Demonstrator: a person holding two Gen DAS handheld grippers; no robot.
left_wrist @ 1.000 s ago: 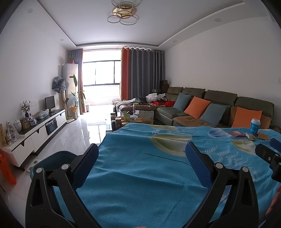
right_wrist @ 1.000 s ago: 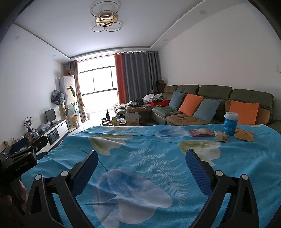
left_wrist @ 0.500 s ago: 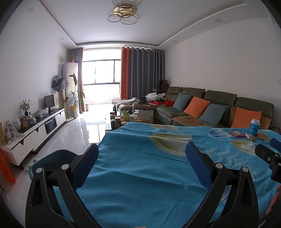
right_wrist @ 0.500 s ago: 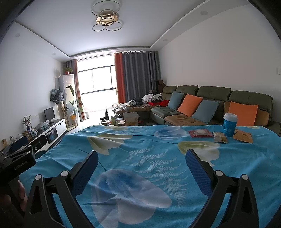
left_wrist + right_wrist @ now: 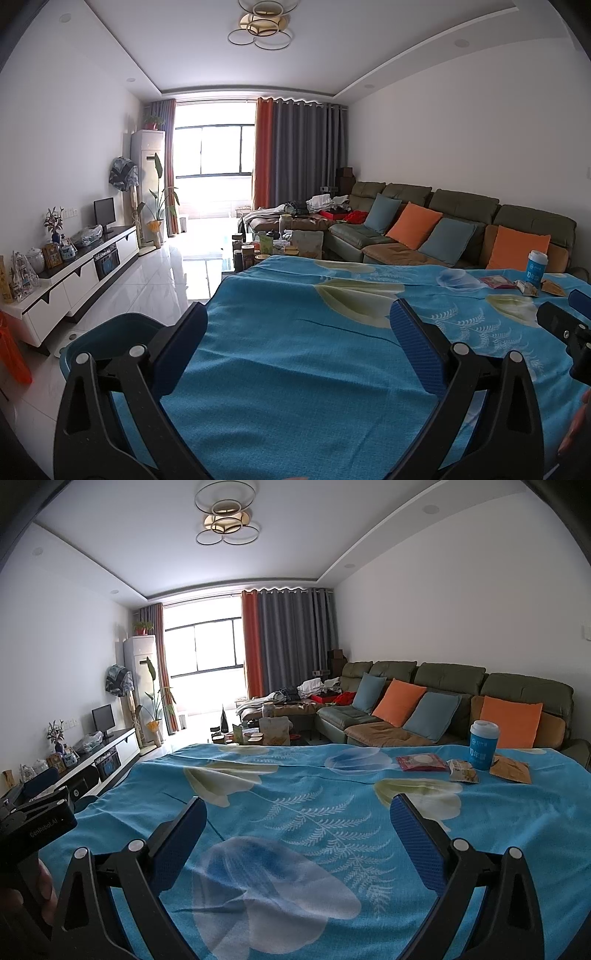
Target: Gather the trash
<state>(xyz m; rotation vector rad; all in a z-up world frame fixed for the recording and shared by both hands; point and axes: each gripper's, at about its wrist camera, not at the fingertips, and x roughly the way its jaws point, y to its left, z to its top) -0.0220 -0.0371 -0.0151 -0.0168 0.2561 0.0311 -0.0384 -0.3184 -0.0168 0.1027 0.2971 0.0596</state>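
Right wrist view: right gripper [image 5: 297, 819] is hovering over the blue floral tablecloth [image 5: 280, 786], jaws spread wide, nothing btwn them. Trash cluster sits at approx 2 o'clock near the far edge: blue paper cup [image 5: 484, 744] upright, red-and-white wrapper [image 5: 421, 762] flat to its left, small crumpled wrapper [image 5: 461, 771] just beside the cup base, brown packet [image 5: 511, 770] on the cup's other side, touching or nearly so, can't tell which.

Change vs a sec ago: barely anything. The view has crept a touch higher, cup and wrappers sit slightly lower and nearer in frame, so the right tool is easing fwd, not committing yet. Same in the left wrist view: left gripper [image 5: 297, 323] also wide open, empty, room framing almost identical to before. Teal bin [image 5: 114, 332] shows at 9 o'clock off the table's left edge, likely the drop spot.

What that means: task looks unstarted, all four items are untouched on the cloth. Next move prob a reach fwd-right with the right tool; the flat wrapper will be hard to pinch off fabric, the crumpled one is easier. Cup could tip if nudged.
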